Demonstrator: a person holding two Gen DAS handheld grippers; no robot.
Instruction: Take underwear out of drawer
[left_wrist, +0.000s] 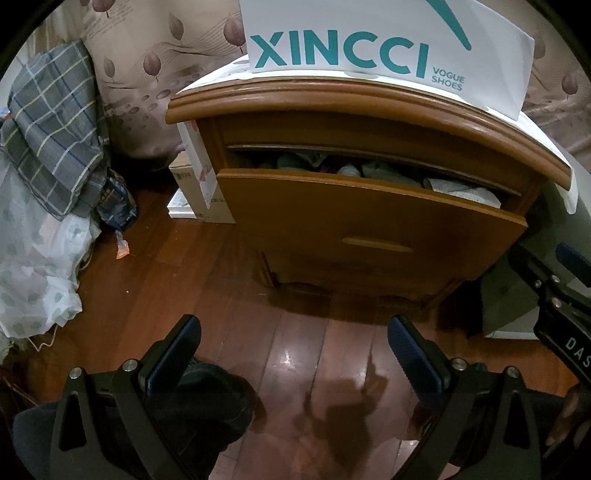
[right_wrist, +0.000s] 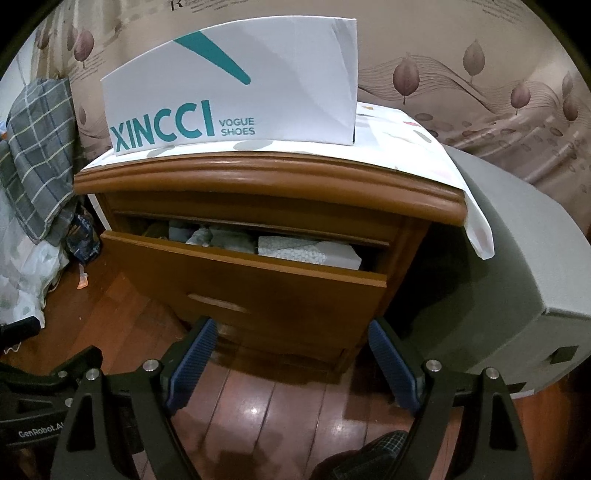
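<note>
Left gripper (left_wrist: 293, 352): wide open, holding nothing, low over the floor (left_wrist: 303, 354).
Right gripper (right_wrist: 291, 356): wide open, holding nothing too.
Drawer (right_wrist: 251, 288): ahead of both, pulled out a little.
Underwear (right_wrist: 308, 251): up ahead, inside the drawer, not touched.

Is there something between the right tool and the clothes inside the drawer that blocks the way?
Partly. The drawer is open only a little, so the nightstand's top edge overhangs the folded clothes, leaving a narrow slot. The right tool, open, hangs in front of the drawer; nothing else is between.
</note>
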